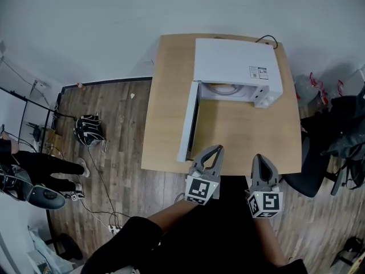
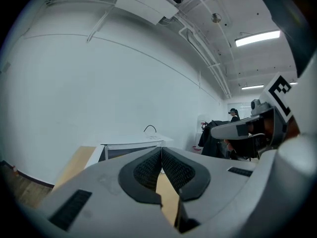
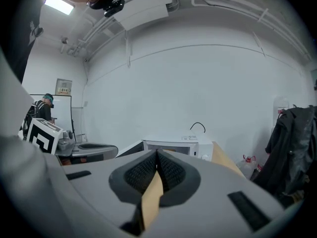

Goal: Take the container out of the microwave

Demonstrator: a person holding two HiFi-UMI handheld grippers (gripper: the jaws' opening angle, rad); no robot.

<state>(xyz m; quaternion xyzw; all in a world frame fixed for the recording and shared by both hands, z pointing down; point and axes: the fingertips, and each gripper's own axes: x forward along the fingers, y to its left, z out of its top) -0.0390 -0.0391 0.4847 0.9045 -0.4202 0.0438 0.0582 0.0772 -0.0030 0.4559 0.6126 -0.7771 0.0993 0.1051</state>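
Observation:
A white microwave stands at the far end of a wooden table, its door swung open toward me. A pale round container shows just inside the cavity. My left gripper hovers at the table's near edge, just past the door's tip, jaws shut with nothing between them. To its right my right gripper is also shut and empty. The microwave shows small and far beyond the right gripper. In the left gripper view, the microwave lies beyond the left gripper.
A black office chair with dark clothing stands right of the table. A black cable runs behind the microwave. A black-and-white bag and cords lie on the wooden floor at left. A person stands far off to the left.

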